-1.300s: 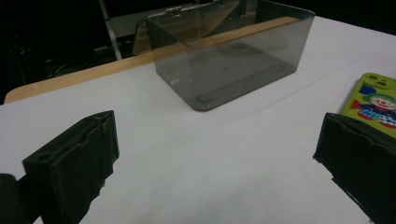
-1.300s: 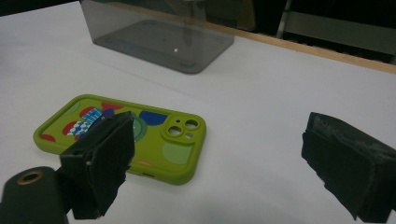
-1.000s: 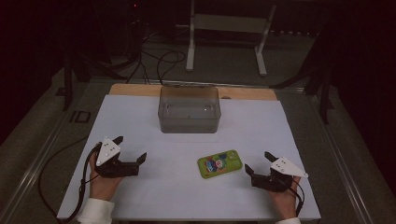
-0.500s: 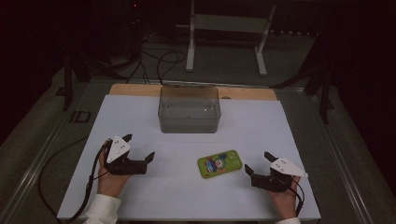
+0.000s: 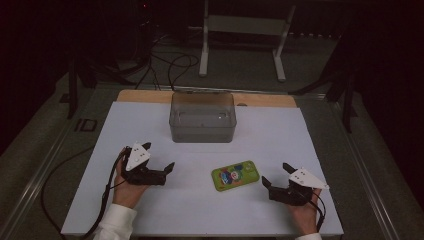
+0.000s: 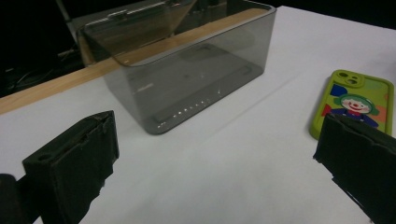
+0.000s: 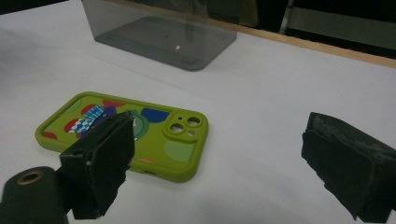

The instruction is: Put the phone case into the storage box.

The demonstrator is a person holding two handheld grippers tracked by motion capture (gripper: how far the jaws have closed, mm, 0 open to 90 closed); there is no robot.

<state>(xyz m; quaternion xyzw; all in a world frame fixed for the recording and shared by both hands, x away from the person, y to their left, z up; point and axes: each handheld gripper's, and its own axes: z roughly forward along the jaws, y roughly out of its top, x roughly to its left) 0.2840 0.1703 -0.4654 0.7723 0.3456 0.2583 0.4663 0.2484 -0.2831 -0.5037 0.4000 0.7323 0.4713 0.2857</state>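
**Black grippers, white cuffs**

Each hand carries a black gripper topped by a pale three-cornered plate: left gripper (image 5: 161, 170) at lower left, right gripper (image 5: 276, 175) at lower right. Black cables trail from both. The jaws are blocky, matte black, with worn, frayed pad edges. White sleeves (image 5: 116, 223) show at the bottom edge.

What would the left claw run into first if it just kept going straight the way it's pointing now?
Probably nothing soon: the left claw is open and aims at bare table between the smoky plastic box and the green phone case. Depth is hard to judge.
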